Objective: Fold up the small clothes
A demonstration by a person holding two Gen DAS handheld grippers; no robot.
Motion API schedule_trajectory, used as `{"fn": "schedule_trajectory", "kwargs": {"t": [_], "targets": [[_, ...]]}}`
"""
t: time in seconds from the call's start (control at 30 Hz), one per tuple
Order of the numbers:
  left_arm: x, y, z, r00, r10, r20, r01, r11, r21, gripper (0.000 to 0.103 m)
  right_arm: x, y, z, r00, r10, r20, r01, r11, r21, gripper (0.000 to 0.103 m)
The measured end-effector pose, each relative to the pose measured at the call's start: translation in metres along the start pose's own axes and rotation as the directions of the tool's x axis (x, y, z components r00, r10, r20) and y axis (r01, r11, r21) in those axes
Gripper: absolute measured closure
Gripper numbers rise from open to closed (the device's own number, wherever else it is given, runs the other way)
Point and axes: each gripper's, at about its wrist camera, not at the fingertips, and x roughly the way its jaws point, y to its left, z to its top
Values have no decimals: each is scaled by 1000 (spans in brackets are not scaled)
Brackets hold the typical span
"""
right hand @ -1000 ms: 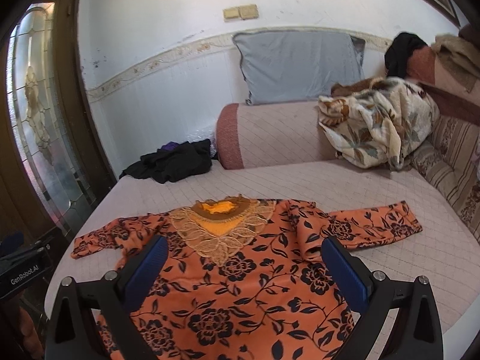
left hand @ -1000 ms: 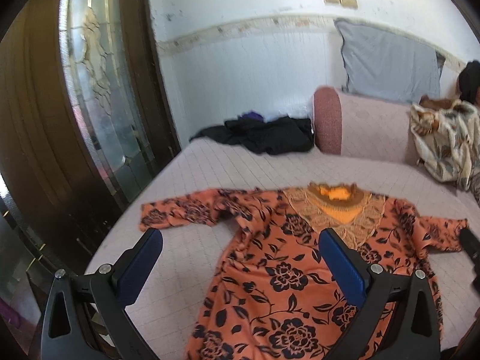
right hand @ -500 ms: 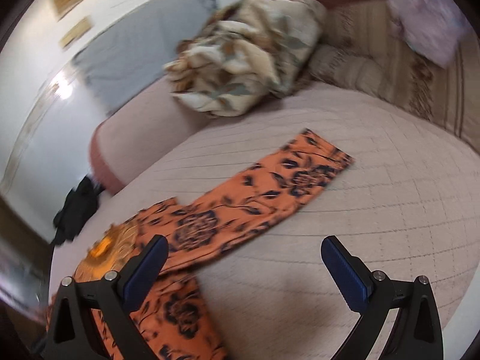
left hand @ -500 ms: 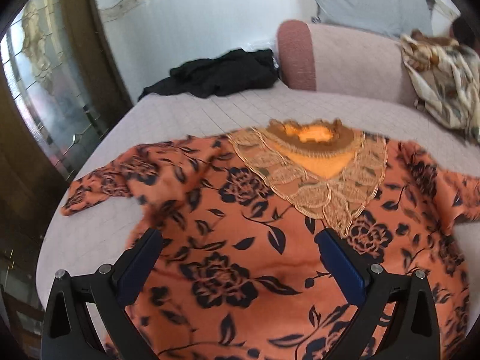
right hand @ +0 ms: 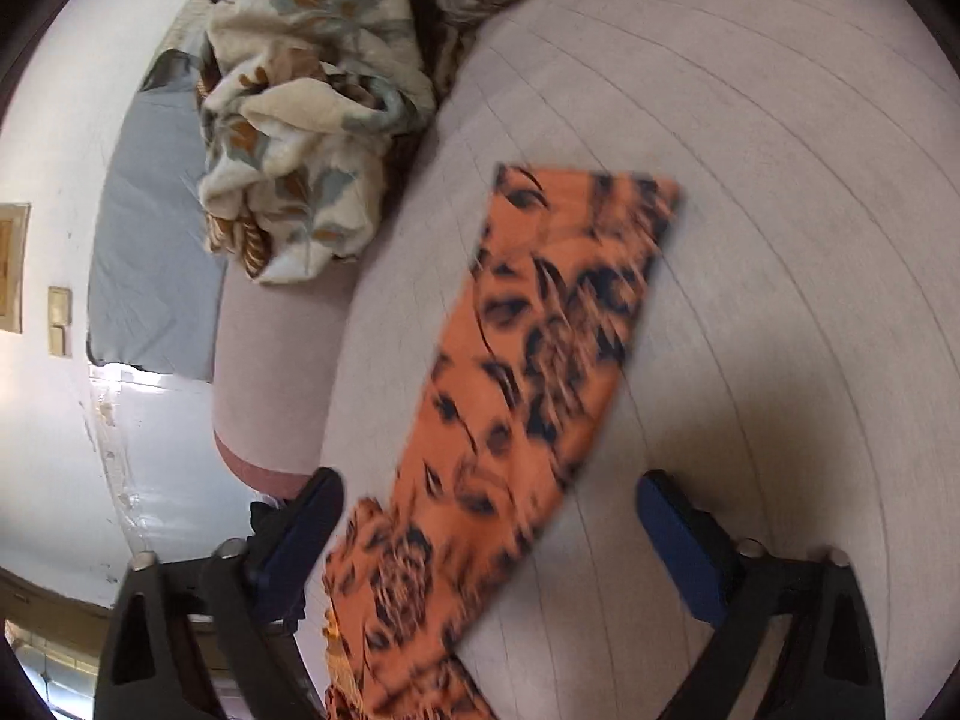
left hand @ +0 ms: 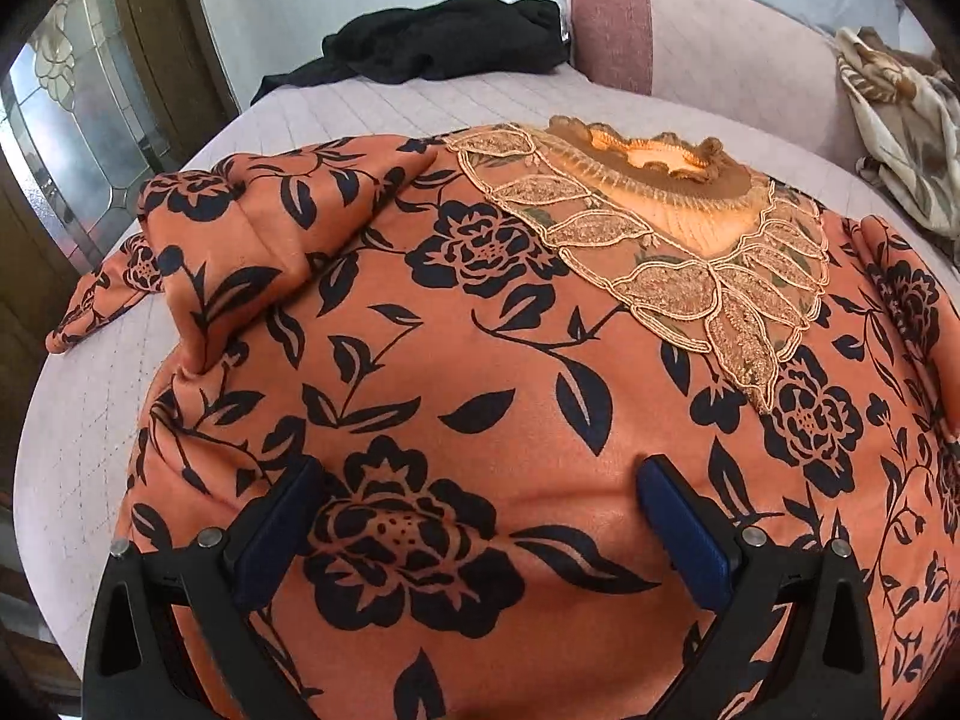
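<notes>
An orange top with black flowers (left hand: pixel 480 360) lies spread front-up on a pale quilted bed (left hand: pixel 360 108). Its gold lace collar (left hand: pixel 672 222) is at the far side and its left sleeve (left hand: pixel 198 252) is bunched. My left gripper (left hand: pixel 480 516) is open, low over the chest of the top. In the right wrist view the camera is rolled sideways. My right gripper (right hand: pixel 489 516) is open over the top's right sleeve (right hand: pixel 540 360), which lies flat on the bed (right hand: pixel 780 240).
A black garment (left hand: pixel 432 42) lies at the bed's far edge. A pink bolster (left hand: pixel 660 36) and a cream floral blanket (right hand: pixel 300 120) sit by the wall. A grey pillow (right hand: pixel 150 240) leans on the wall. A glass door (left hand: pixel 72 120) stands at left.
My left gripper has dropped closer over the chest of the top. My right gripper has swung right to the sleeve and rolled sideways. Both stayed open.
</notes>
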Motion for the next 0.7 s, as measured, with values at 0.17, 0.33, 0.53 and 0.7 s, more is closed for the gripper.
{"fn": "schedule_trajectory", "kwargs": {"t": [0.17, 0.33, 0.53, 0.7], "targets": [[-7, 0, 1, 1000, -11, -19, 11, 1000, -1, 0, 21, -2, 21, 1000, 15, 26, -16, 1000, 19, 24], [-8, 2, 3, 998, -29, -51, 30, 999, 10, 0, 45, -3, 38, 995, -78, 58, 81, 996, -45, 93], [-24, 12, 19, 1000, 15, -6, -15, 1000, 14, 0, 17, 38, 23, 992, 19, 123, 1, 987, -160, 95], [-44, 43, 30, 993, 85, 84, -80, 995, -58, 0, -18, 127, -35, 959, 275, 64, -233, 898, -373, 95]]}}
